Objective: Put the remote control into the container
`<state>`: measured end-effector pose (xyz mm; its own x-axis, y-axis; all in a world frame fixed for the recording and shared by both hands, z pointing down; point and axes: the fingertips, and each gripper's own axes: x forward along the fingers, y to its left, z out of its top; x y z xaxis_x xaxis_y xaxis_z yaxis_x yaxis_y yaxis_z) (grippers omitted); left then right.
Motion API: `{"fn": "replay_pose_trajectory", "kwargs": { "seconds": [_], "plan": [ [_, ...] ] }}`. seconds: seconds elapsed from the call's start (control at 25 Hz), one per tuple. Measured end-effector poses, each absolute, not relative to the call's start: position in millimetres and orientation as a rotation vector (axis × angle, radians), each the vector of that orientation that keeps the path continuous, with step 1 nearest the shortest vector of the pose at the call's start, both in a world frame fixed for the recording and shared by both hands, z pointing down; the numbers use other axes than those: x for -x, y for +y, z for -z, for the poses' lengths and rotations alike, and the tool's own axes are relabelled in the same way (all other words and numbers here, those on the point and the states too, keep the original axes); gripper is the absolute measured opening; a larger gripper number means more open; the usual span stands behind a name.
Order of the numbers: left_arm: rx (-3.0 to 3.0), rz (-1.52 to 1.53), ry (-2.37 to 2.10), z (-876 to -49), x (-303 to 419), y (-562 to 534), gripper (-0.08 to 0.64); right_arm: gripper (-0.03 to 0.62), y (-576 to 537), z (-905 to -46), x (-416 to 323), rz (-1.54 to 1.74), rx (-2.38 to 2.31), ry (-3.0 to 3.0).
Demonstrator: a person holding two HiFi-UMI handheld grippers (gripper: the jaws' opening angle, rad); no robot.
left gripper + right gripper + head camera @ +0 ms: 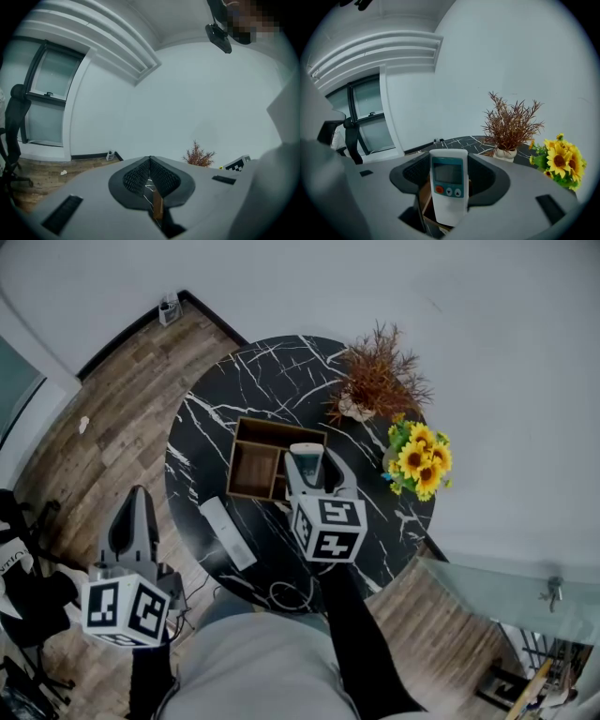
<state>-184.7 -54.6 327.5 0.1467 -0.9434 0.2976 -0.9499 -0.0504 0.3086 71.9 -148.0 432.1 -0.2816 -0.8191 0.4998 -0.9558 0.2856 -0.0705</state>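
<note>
As the right tongs (449, 165) are grasping the remote control (448, 185) over the container (254, 471), lowering it straight before releasing is looking wisest; the left tongs (150, 160) are hanging clenched, empty.

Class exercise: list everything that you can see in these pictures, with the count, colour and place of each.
table: 1, black marble, round, on wood floor
container: 1, brown wood, mid-table
remote: 1, white, held at the container's right end
second remote: 1, white, flat near the table's left front edge
dried plant: 1, reddish-brown, far side of table
sunflowers: 1 bunch, yellow, table's right edge
cable: 1, white, looped at near edge
left hand-held gripper: 1, grey, shut, empty, left of table
right hand-held gripper: 1, grey, shut on remote
</note>
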Motion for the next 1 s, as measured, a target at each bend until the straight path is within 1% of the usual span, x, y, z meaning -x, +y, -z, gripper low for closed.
{"fn": "replay_pose_trajectory", "kwargs": {
  "seconds": [1.0],
  "plan": [
    [-2.003, -0.017, -1.82, -325.5, 181.7, -53.0, 0.009, 0.255, -138.9, -458.8, -75.9, -0.567, -1.58, -2.152]
  ]
}}
